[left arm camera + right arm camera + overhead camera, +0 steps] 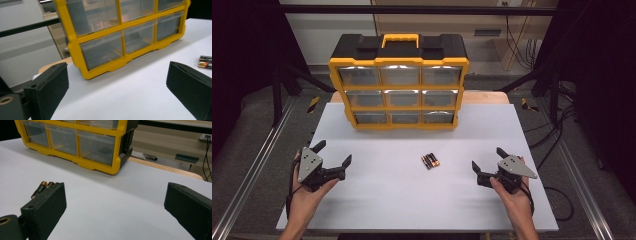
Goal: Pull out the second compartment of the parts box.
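A yellow and black drawer organizer [399, 82] with nine clear drawers stands upright at the back of the white table [377, 195]. A few black and copper batteries [430, 160] lie side by side on the table in front of it. My left gripper [333, 154] hovers open at the front left, well left of the batteries [206, 61]. At the front right my right gripper [488, 159] is open too, with the batteries [42, 187] just off its left jaw. Nothing sits between either pair of jaws. The organizer [120, 32] [75, 142] faces both grippers.
The table's front edge runs just under the person's wrists. A metal rail [249, 175] lies on the floor to the left. Cables [557, 145] trail down the right side. Dark frame posts stand at both back corners.
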Available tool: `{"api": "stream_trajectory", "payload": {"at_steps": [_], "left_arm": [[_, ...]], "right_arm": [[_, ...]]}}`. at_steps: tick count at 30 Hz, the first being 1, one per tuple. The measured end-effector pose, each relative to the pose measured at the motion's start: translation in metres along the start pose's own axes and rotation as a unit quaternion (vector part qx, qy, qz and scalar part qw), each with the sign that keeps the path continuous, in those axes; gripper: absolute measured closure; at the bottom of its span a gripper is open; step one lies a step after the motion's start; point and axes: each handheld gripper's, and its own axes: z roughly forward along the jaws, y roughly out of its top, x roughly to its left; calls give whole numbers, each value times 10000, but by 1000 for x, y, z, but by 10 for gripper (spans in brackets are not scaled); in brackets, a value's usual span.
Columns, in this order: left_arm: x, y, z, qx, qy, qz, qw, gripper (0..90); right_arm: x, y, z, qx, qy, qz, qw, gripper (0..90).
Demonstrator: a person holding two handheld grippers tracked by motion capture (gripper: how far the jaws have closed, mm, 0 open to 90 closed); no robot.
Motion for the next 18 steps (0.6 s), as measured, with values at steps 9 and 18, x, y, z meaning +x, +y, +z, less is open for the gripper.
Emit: {"api": "stream_trajectory", "payload": {"at_steps": [9,18], "left_arm": [[10,19,9,323,101,638,9974,72],[8,42,19,419,134,1370,9896,74]], "right_arm": [[3,0,2,24,39,-54,10000,45],[2,0,2,57,13,-39,10000,45]]}}
